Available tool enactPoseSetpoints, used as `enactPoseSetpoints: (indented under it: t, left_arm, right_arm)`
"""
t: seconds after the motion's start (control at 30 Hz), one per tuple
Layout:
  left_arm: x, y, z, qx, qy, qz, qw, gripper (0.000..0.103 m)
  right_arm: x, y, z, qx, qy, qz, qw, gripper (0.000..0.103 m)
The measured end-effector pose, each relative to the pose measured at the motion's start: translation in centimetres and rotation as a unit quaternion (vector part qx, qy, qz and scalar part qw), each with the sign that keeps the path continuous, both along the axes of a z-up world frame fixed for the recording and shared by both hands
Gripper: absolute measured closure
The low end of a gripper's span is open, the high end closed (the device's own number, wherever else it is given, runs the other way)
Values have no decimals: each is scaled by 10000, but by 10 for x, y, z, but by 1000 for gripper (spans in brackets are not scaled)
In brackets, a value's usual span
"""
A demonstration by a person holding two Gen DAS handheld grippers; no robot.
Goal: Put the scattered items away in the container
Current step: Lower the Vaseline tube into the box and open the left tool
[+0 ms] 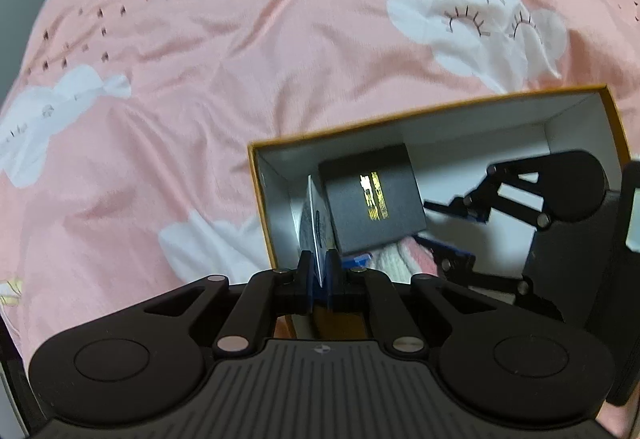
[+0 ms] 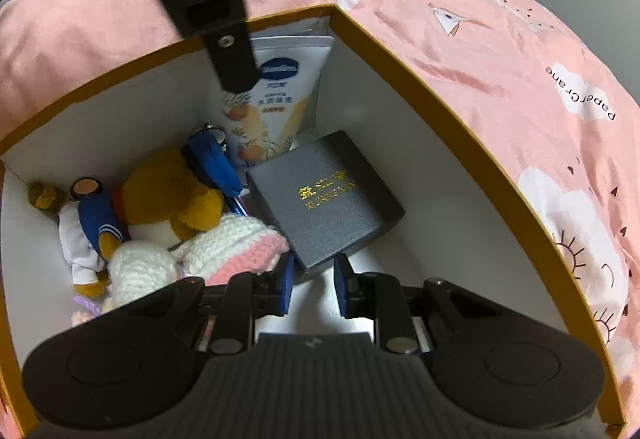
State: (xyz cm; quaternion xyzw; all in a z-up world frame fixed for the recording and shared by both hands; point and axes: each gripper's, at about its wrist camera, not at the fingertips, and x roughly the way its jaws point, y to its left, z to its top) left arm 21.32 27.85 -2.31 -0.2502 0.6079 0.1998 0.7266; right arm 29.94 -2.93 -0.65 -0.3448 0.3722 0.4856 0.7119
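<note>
Nearest us, the left gripper (image 1: 319,271) pinches a white lotion tube (image 2: 276,99) by its flat end; the tube hangs long axis vertical, cap down, in the cardboard box's (image 2: 420,79) far corner. Our right gripper (image 2: 314,285) stands spread, empty, beside the grey gift box (image 2: 324,199). Plush bear (image 2: 168,195), knitted toy (image 2: 224,243) and blue pen (image 2: 212,163) already boxed; only release remains, we judge.

Left wrist view: looks steeply down from above the box's (image 1: 436,115) rim, over the pink bedspread (image 1: 240,59).
Right wrist view: looks obliquely down, close inside the box.
Shared: box interior, dark gift box (image 2: 324,199), bedspread.
</note>
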Motion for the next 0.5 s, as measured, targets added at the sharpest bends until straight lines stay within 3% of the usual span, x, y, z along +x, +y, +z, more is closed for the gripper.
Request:
enactPoseSetpoints:
  t: [0.3, 0.5]
  left_arm:
    - [-11, 9, 15, -11, -254, 294, 9992, 94]
    - [-14, 0, 31, 275, -466, 203, 9983, 89]
  right_arm:
    - [-10, -13, 5, 55, 71, 32, 10000, 79]
    - [-23, -22, 11, -65, -124, 4, 9999, 76]
